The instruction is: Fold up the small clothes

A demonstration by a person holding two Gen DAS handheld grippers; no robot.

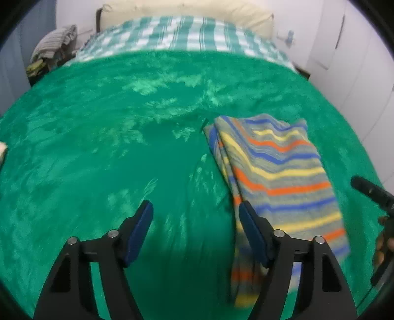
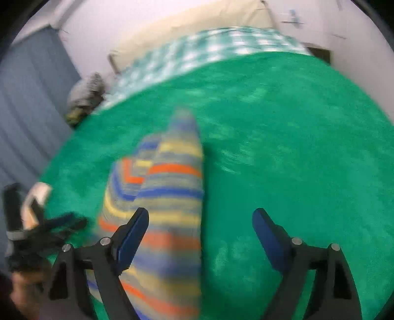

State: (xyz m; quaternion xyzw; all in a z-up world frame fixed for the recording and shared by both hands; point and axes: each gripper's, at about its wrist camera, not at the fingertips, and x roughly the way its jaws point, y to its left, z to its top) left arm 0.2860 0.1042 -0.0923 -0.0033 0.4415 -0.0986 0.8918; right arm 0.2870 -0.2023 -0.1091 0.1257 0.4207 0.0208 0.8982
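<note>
A small striped garment, grey with orange, blue and yellow bands, lies folded lengthwise on the green blanket. My left gripper is open and empty, its right finger over the garment's left edge. In the right wrist view the garment lies blurred under my open right gripper, whose left finger is above the cloth. The left gripper also shows in the right wrist view, and the right gripper at the edge of the left wrist view.
The green blanket covers most of the bed. A green-and-white checked sheet and a cream pillow lie at the far end. A pile of clothes sits at the far left. White walls and cupboard doors stand on the right.
</note>
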